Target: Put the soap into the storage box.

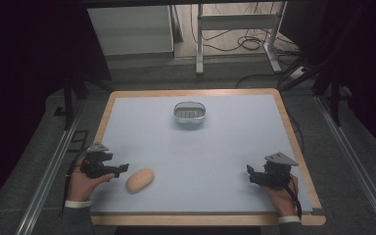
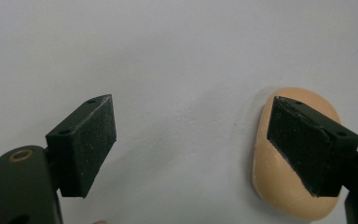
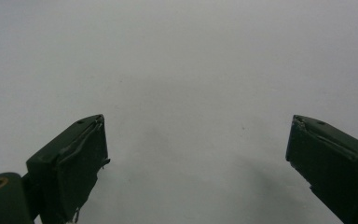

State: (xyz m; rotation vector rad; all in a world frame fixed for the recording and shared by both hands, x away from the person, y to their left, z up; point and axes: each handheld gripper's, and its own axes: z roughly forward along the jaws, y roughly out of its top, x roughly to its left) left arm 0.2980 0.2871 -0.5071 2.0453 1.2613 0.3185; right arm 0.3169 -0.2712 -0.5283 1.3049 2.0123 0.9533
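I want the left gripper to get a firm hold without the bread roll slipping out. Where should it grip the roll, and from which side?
Grip the bread roll across its narrow middle, coming down from above. It lies flat as a long oval, so the short width probably fits the left gripper's open jaws best. One jaw is over it already; shift toward the roll to straddle it.

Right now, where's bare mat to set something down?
Widest free patch: mid-mat between the basket and the near edge, bordered by the bread roll and the right gripper. Both far corners beside the basket are bare too. Crowded near-left: the left gripper, open, sits by the roll.
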